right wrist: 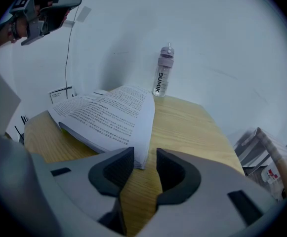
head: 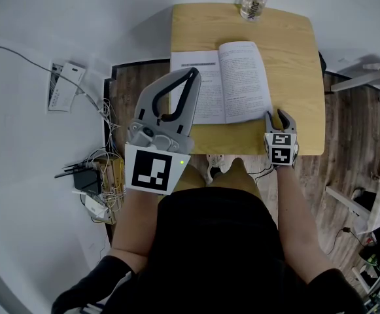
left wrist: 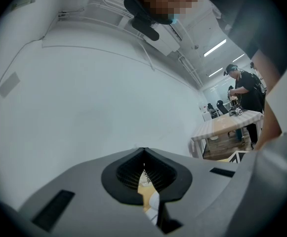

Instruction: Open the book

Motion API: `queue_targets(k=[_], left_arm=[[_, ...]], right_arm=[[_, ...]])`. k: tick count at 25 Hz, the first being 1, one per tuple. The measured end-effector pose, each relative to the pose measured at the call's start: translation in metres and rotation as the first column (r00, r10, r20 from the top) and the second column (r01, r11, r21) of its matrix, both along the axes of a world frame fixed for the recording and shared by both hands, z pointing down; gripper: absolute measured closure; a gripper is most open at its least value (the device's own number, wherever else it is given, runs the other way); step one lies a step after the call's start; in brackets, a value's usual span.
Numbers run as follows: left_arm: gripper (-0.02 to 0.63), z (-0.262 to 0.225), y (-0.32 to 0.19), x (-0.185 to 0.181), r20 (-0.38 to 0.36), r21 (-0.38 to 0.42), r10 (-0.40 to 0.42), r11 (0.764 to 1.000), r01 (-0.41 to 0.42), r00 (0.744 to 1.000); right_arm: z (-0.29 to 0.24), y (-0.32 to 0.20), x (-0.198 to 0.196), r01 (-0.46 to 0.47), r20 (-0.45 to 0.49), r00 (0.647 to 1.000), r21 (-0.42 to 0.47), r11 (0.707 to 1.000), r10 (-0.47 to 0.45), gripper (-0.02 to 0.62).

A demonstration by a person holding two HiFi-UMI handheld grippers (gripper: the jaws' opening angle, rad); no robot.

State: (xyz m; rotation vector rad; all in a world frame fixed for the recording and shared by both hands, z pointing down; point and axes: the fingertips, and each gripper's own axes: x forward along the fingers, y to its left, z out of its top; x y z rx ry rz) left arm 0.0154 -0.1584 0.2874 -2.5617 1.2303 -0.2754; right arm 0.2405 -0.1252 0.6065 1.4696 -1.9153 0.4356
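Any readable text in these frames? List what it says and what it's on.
"DUMIK": printed vertically on the clear water bottle standing at the table's far edge.
Open book: both pages are dense with print, too small to read in any view.
White printed sheet on the floor to the left of the table: lines of print, too small to read.

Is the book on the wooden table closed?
No, the book lies open on the table, both printed pages facing up.
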Motion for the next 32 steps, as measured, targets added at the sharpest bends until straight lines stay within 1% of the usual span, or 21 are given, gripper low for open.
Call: queue_targets(k=[9, 12, 16, 32], left_arm=[[0.598, 0.002, 0.002, 0.0, -0.006, -0.011, 0.0, 1.0, 0.0, 1.0], [0.598, 0.002, 0.003, 0.001, -0.005, -0.01, 0.002, 1.0, -0.002, 1.0], [0.598, 0.002, 0.003, 0.0, 0.001, -0.013, 0.0, 1.0, 0.0, 1.0], [0.598, 0.001, 0.001, 0.002, -0.002, -0.009, 0.0, 1.0, 0.0, 1.0]], right_arm=[[0.0, -0.001, -0.001, 0.002, -0.017, 1.0, -0.007, 1.0, -0.002, 0.454], [-0.001, 0.001, 0.0, 0.016, -0.045, 0.999, -0.022, 1.0, -0.017, 0.43], [-0.004, 0.002, -0.002, 0.028, -0.024, 0.999, -0.026, 0.999, -0.028, 0.42], [-0.031, -0.012, -0.012, 0.055, 0.019, 0.998, 0.054, 0.997, -0.056, 0.42]])
